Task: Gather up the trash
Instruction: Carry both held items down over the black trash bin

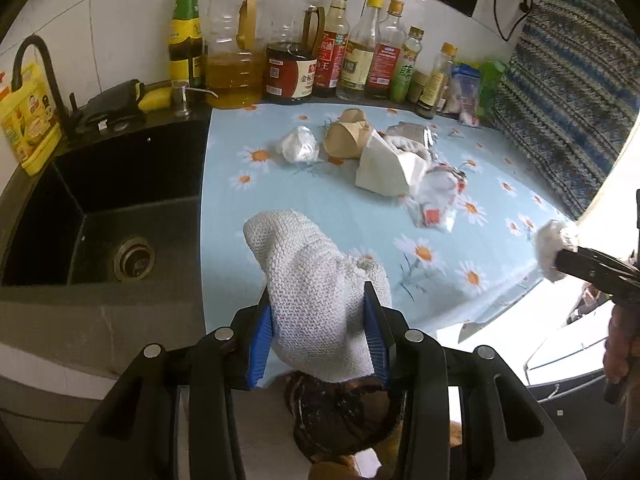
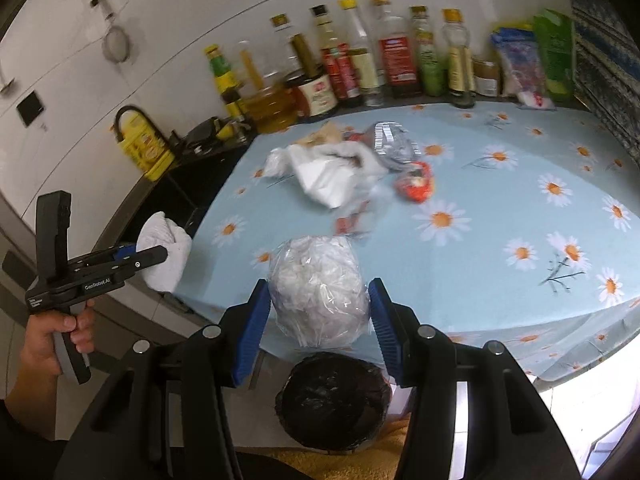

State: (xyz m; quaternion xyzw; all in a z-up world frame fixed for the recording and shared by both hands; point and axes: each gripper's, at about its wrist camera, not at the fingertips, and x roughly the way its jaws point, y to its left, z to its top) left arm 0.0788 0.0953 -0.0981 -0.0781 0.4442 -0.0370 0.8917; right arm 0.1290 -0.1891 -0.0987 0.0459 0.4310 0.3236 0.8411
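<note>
Left wrist view shows your left gripper (image 1: 318, 322) clamped on a wad of white textured paper towel (image 1: 308, 276), its blue pads (image 1: 262, 340) pressing both sides. You hold it over the front edge of the daisy-print tablecloth (image 1: 360, 236), and directly below it sits a bin lined with a black bag (image 1: 340, 416). To your left lies the dark sink (image 1: 100, 216) with its drain. On the cloth beyond, a heap of trash waits: a crumpled white plastic ball (image 1: 300, 145), a crushed brown paper cup (image 1: 348, 136), a white folded paper (image 1: 386, 172) and a clear wrapper with red print (image 1: 434, 200). A row of bottles (image 1: 320, 48) lines the back wall.

From the right wrist view, your right gripper (image 2: 320, 312) is closed around a ball of crumpled clear plastic (image 2: 318, 284), held just off the near edge of the cloth, with the black-lined bin (image 2: 334, 400) underneath. Your left hand (image 2: 52, 336) appears at the left, gripping its tool with the towel wad (image 2: 166, 252) in its fingers. A silver foil packet (image 2: 394, 144) and a red wrapper (image 2: 416, 182) lie among the remaining trash, though this view is blurred.
</note>
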